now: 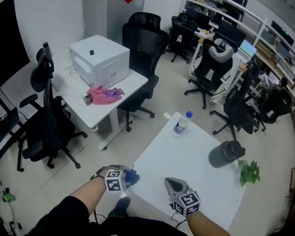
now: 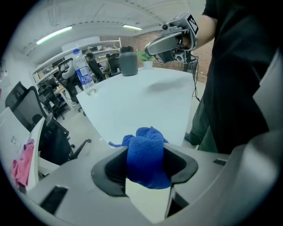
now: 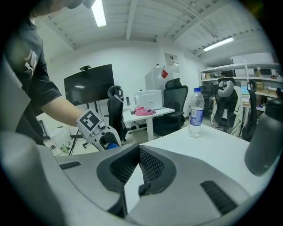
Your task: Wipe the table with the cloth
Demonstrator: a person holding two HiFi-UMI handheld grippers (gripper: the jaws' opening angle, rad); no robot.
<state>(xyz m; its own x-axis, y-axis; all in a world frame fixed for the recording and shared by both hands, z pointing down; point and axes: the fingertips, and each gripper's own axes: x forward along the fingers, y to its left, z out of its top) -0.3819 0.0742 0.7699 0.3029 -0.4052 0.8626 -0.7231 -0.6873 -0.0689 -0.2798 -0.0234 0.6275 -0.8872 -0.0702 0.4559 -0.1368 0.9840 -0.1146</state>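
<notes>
The left gripper has its two dark jaws clamped on a blue cloth, which fills the gap between them and bulges out in front as a soft, fleecy, bunched lump. The cloth sits at the near left edge of the white table; whether it touches the surface cannot be told. The right gripper hovers over the near part of the table with its jaws closed, tips together and nothing between them. Its pads are dark rubber with a fine dimpled mesh texture, set in a smooth grey plastic body. The tabletop is flat, smooth and matte. At its far corner stands a clear plastic bottle with a blue cap; on the right side stands a dark grey cylindrical jug, and beside it a small leafy green plant.
</notes>
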